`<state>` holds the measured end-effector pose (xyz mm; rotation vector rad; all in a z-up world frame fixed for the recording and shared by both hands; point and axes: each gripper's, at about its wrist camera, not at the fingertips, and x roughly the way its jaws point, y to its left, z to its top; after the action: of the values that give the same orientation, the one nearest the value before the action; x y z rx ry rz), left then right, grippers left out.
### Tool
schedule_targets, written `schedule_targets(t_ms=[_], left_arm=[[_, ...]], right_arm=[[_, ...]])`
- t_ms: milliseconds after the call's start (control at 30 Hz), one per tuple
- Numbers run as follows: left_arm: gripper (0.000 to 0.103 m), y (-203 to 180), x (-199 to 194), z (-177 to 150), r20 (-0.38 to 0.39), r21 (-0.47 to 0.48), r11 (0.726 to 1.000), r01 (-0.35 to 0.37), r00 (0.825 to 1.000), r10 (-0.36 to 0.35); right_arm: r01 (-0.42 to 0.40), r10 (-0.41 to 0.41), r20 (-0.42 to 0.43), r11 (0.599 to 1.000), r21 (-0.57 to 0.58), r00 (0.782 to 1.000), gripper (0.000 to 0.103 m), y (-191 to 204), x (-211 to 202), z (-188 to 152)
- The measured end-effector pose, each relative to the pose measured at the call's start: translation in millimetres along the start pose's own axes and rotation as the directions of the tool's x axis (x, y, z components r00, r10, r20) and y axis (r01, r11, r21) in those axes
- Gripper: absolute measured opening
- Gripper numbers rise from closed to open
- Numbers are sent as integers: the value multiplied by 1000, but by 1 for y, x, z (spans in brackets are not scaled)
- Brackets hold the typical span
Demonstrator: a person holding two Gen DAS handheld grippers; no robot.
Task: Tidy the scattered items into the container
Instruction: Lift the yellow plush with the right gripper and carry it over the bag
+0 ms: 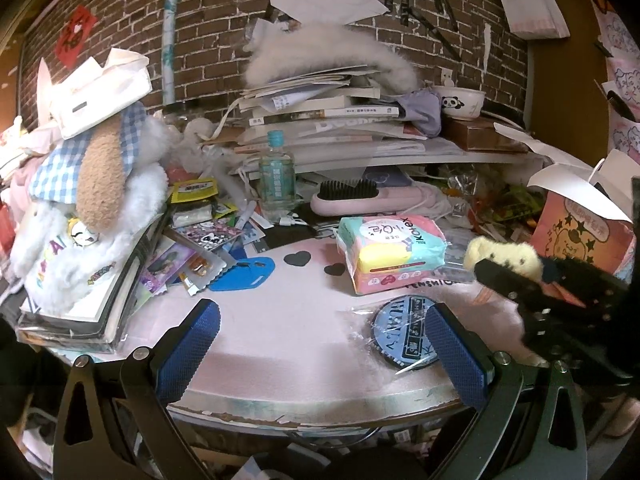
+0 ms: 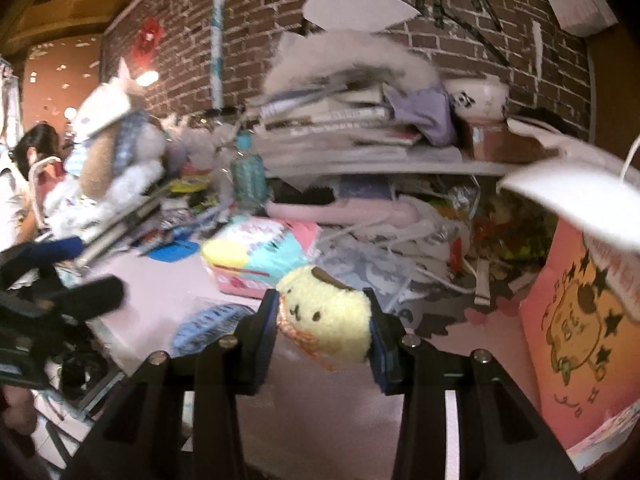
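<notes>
Blue textured pads line the two fingers of the left gripper (image 1: 320,344), which hovers spread wide and empty over the near edge of a pale pink table (image 1: 280,320). Just past its right finger, a round dark badge in clear wrapping (image 1: 402,332) lies flat on the table. To the right, the right gripper (image 2: 323,322) pinches a small yellow plush toy (image 2: 326,312) between its pads, squeezing it at both sides and holding it clear of the table (the face, with a brown cap, looks back toward the camera). Beside it on the right stands a pink paper bag (image 2: 580,344) printed with a cartoon dog and stars, its white flap hanging open above. Further in, near the middle of the table, sits a soft pastel pack (image 1: 390,252) in pink, yellow and turquoise, with two black heart shapes and a blue flat tag (image 1: 244,274) on the table to its left. On the left edge, a large white plush dog (image 1: 88,208) with a brown ear and a blue checked hat sits on a stack of books. Behind the pack lie a pink hairbrush (image 1: 360,200) and an upright clear bottle (image 1: 277,180) with a turquoise cap. At the back, a shelf carries a heap of books, a grey furry item and a panda bowl (image 1: 460,102) against a brick wall (image 1: 216,32).
</notes>
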<state>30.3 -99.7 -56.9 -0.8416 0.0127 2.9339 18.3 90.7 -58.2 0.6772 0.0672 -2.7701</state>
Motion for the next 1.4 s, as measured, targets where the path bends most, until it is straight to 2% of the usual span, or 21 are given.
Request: schedule_targets(t_ms=[333, 567, 767, 933, 1067, 1233, 1400], left_arm=[[103, -7, -1, 3, -4, 11, 1000, 1, 1000, -1], [103, -12, -2, 4, -8, 20, 1000, 10, 1000, -10], [103, -18, 1, 7, -17, 33, 999, 22, 1000, -22], [103, -26, 4, 8, -25, 49, 998, 41, 999, -40], [103, -32, 7, 8, -32, 56, 997, 56, 998, -54], [103, -37, 11, 9, -38, 56, 996, 71, 997, -69], [103, -40, 13, 8, -42, 56, 995, 81, 996, -78]], right_arm=[[-156, 162, 85, 985, -71, 983, 37, 11, -55, 31], [-184, 197, 131, 978, -101, 972, 37, 4, -95, 56], [-103, 121, 129, 985, -140, 984, 37, -18, -119, 69], [-15, 26, 69, 988, -157, 997, 37, -47, -128, 79], [75, -73, 19, 982, -175, 997, 37, -75, -137, 89], [171, -186, -69, 968, -184, 980, 37, -113, -145, 103], [236, -280, -198, 947, -218, 939, 37, -144, -143, 113]])
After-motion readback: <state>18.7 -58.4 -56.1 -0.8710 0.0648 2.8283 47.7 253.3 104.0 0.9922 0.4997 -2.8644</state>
